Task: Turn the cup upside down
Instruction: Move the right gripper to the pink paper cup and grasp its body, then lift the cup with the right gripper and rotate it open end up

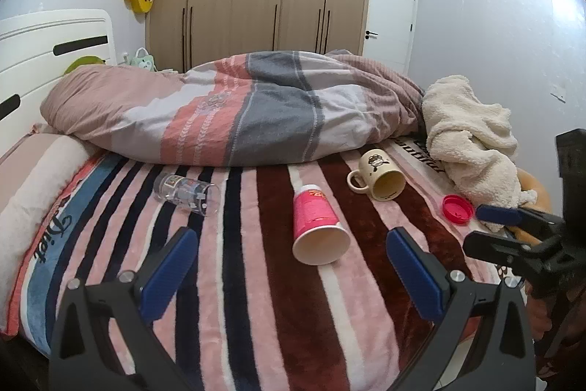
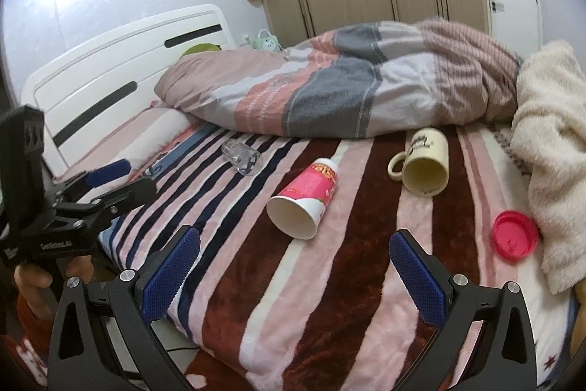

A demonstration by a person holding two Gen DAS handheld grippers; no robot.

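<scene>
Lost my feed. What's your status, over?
Left gripper and right gripper open, empty. Paper cup on its side on the blanket, untouched. Nothing in the way.

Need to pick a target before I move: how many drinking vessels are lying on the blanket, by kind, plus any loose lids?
Paper cup: 1
Ceramic mug: 1
Clear glass: 1
Pink lid: 1
Total: 4

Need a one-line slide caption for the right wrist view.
Open right hand-held gripper faces a pink paper cup, glass and mug lying sideways on a striped blanket.
</scene>
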